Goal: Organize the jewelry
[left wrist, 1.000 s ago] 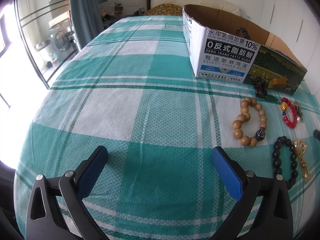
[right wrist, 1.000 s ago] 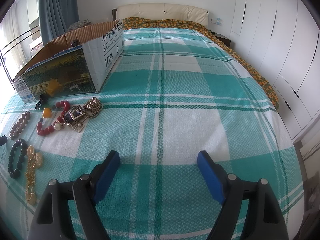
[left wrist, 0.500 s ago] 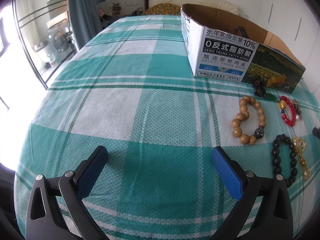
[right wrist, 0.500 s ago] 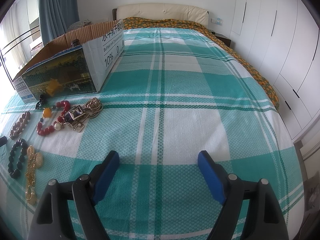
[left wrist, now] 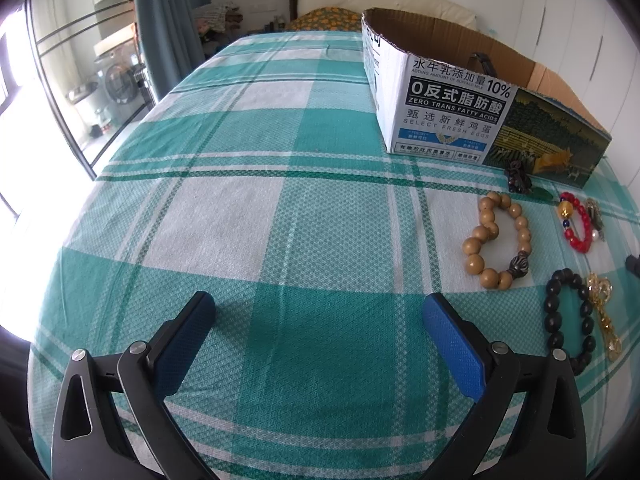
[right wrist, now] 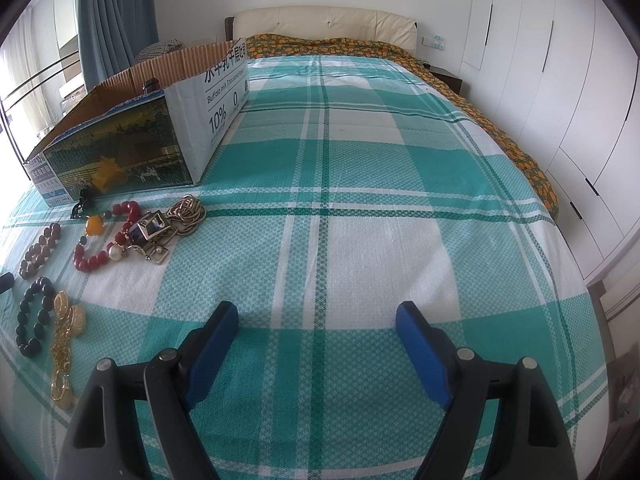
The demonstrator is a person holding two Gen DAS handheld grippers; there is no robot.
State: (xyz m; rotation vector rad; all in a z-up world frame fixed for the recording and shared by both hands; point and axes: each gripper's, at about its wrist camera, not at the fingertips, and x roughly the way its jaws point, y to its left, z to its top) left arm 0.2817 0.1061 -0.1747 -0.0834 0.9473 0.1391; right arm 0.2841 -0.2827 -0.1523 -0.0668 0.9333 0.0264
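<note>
Jewelry lies on the green plaid bedspread (left wrist: 280,208) in front of an open cardboard box (left wrist: 448,120). In the left wrist view I see a tan wooden bead bracelet (left wrist: 496,240), a black bead bracelet (left wrist: 568,320), a gold chain piece (left wrist: 604,312), a red bead bracelet (left wrist: 576,220) and a small dark figurine (left wrist: 518,178). My left gripper (left wrist: 320,308) is open and empty, left of the tan bracelet. The right wrist view shows the red bracelet (right wrist: 100,240), gold chains (right wrist: 176,216), the black bracelet (right wrist: 34,320) and the box (right wrist: 140,140). My right gripper (right wrist: 316,316) is open and empty, right of the jewelry.
A headboard (right wrist: 324,20) and orange patterned cover (right wrist: 500,128) lie at the far end of the bed. White wardrobes (right wrist: 560,80) stand along the right. A curtain (left wrist: 168,20) and glass doors (left wrist: 60,80) are on the left.
The left gripper has drifted slightly, so the box and jewelry sit a little further left in its view. The right gripper has barely moved. Both stay open.
</note>
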